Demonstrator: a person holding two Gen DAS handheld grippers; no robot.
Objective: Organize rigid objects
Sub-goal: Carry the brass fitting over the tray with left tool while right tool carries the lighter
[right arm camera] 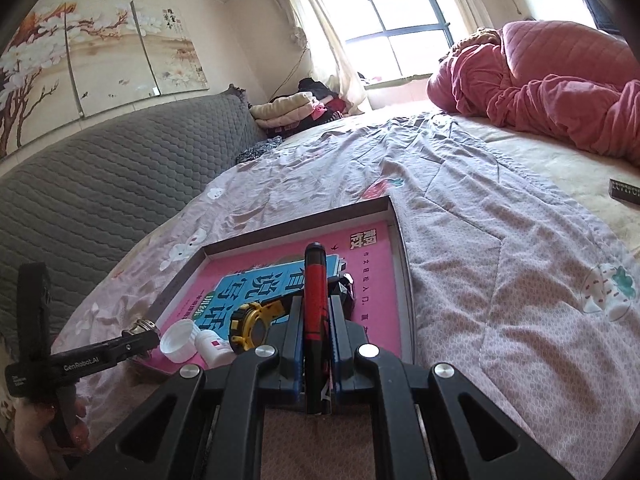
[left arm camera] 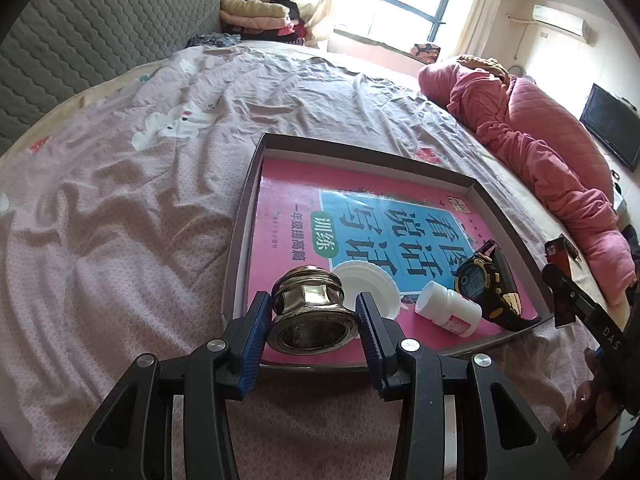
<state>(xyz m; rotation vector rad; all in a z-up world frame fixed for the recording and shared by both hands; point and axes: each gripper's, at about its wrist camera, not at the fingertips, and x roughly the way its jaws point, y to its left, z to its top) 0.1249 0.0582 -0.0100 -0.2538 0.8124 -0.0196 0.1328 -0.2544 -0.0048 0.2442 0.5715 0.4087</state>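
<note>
On the bed w/ the wrinkled pink cartoon-print sheet (left arm camera: 160, 208) lies a shallow rectangular cardboard box lid w/ dark rim (left arm camera: 256, 184), lined by a pink-and-blue book cover w/ Chinese characters (left arm camera: 360, 216); everything below is placed relative to that box.

Left gripper (left arm camera: 314, 312) hangs over the box's near edge, jaws pinching a round brass threaded metal fitting (left arm camera: 308, 308) by its sides, blue pads pressed to it on both flanks, open bore facing the camera. Whether the fitting rests on the box floor I can't tell.

Inside the box, just behind the fitting: a white ribbed plastic cap (left arm camera: 368, 284), mouth up. Beside it, toward the box's right side, a small white plastic pill bottle w/ pink label (left arm camera: 448, 308) lies on its side. Next to that, near the right rim, a black-and-yellow digital wristwatch (left arm camera: 480, 280), face up.

Right gripper (right arm camera: 317, 320) sits over the box's near right corner, jaws pressed onto a slim red-and-black rectangular object, maybe a lighter or knife handle (right arm camera: 316, 292), standing on end btwn the pads, above the watch.

Outside the box, well to its right on the bed: a rumpled pink quilted blanket (left arm camera: 540, 140) and a small dark flat box (right arm camera: 624, 190). Beyond the box, a grey quilted headboard (left arm camera: 100, 32).
</note>
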